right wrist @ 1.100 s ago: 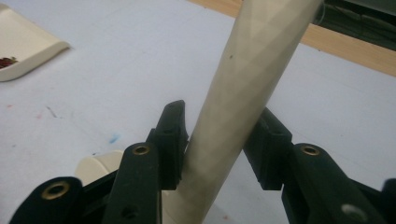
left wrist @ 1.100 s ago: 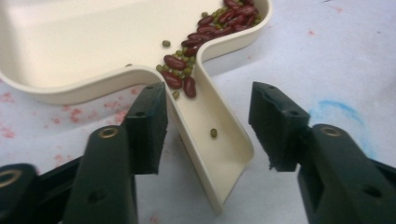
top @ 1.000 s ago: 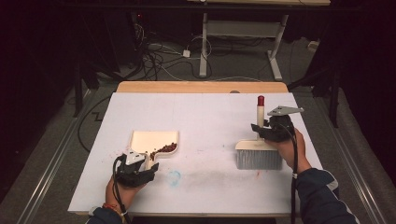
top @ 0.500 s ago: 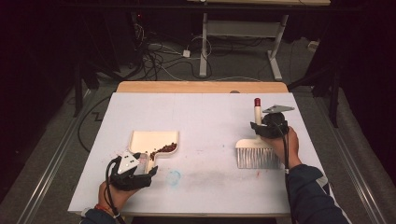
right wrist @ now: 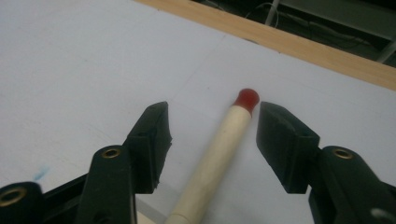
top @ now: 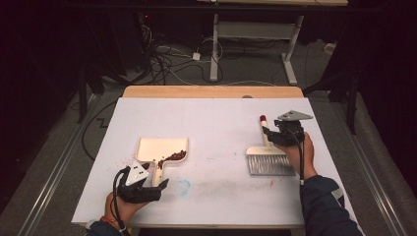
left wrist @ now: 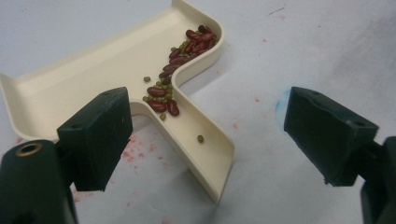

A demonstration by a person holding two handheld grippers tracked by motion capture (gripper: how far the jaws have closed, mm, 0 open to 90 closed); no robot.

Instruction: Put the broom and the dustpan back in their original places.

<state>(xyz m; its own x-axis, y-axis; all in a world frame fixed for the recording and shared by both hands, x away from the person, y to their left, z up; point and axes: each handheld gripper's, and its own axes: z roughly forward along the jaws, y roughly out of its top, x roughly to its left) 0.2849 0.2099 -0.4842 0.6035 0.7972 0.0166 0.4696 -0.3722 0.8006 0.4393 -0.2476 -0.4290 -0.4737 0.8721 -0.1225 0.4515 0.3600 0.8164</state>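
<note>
A cream dustpan (top: 160,147) lies at the left of the white table, with red and green beans (top: 173,156) piled in its right corner and down its handle (left wrist: 201,149). My left gripper (left wrist: 210,126) stands open just behind that handle, one jaw on each side, touching nothing; from above the left gripper (top: 150,179) sits near the front edge. At the right lies a brush (top: 270,162) with grey bristles and a pale handle (right wrist: 219,149) tipped in red (right wrist: 246,98). My right gripper (right wrist: 212,126) is open astride the handle; from above the right gripper (top: 269,132) hovers over it.
The white table top (top: 216,123) has faint red and blue smudges near the front middle (top: 184,187). A wooden strip (top: 211,92) runs along its far edge. Beyond it are cables and a desk frame (top: 216,44) on the dark floor.
Both hands have shifted only slightly; the right gripper has edged a little left over the brush handle. The dustpan and brush lie where they were.
</note>
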